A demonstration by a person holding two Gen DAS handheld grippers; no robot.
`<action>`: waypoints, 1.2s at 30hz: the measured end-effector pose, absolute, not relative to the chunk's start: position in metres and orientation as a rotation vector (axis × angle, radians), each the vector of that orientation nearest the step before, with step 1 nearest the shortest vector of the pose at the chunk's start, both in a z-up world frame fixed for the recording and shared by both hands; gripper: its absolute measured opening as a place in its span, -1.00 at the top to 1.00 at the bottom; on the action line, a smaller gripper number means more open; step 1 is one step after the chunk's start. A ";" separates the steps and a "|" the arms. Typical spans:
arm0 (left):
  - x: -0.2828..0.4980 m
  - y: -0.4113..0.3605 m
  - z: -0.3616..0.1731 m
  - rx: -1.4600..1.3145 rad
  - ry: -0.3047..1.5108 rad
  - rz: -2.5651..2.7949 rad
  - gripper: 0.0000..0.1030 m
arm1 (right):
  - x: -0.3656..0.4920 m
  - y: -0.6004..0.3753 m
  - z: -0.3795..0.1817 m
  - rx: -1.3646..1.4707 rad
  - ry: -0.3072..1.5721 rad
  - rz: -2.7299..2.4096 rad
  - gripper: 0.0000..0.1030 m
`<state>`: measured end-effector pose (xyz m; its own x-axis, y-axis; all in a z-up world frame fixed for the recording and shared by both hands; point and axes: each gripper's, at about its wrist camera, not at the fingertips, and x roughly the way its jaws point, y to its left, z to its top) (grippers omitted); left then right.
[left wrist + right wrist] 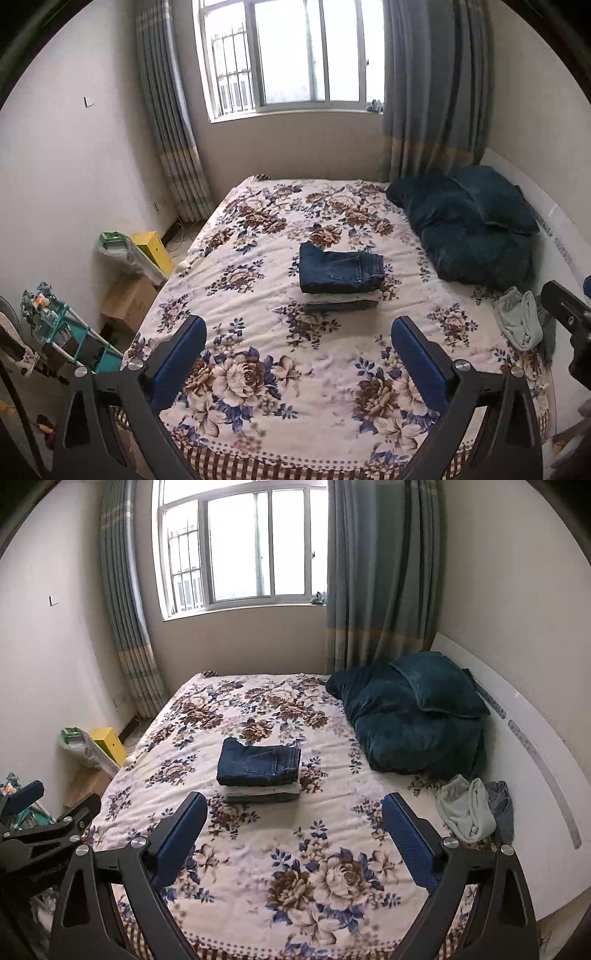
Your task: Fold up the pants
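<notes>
Left wrist view: both views look from the near end of the bed toward the far window.
Left gripper: blue-padded fingers spread wide, holding nothing, above the near part of the floral blanket.
Folded jeans: dark blue, on top of a small stack of folded pants at mid-bed, well apart from the gripper.
Dark teal quilt: bunched at the far right of the bed.
Unfolded clothes: pale grey-green, crumpled at the right edge.
Left of bed: yellow box and cardboard box on the floor.

Right wrist view
Right gripper: fingers spread wide and holding nothing, over the near blanket.
Folded jeans: atop the stack, centre of the bed, left of the quilt.
Unfolded clothes: near the white headboard on the right.
Left gripper: seen at the left edge; whether its fingers are apart cannot be told here.
</notes>
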<state>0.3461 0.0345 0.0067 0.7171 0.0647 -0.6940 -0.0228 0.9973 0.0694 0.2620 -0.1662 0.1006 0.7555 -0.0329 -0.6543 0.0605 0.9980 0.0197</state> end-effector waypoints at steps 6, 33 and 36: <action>0.372 0.032 0.006 0.048 0.788 0.052 -1.00 | 0.309 -0.167 0.084 0.036 0.760 -0.061 -0.90; 0.388 0.025 0.005 0.040 0.803 0.061 -1.00 | 0.336 -0.173 0.045 0.049 0.831 -0.032 -0.95; 0.388 0.023 0.003 0.040 0.808 0.063 -1.00 | 0.336 -0.173 0.044 0.047 0.831 -0.032 -0.95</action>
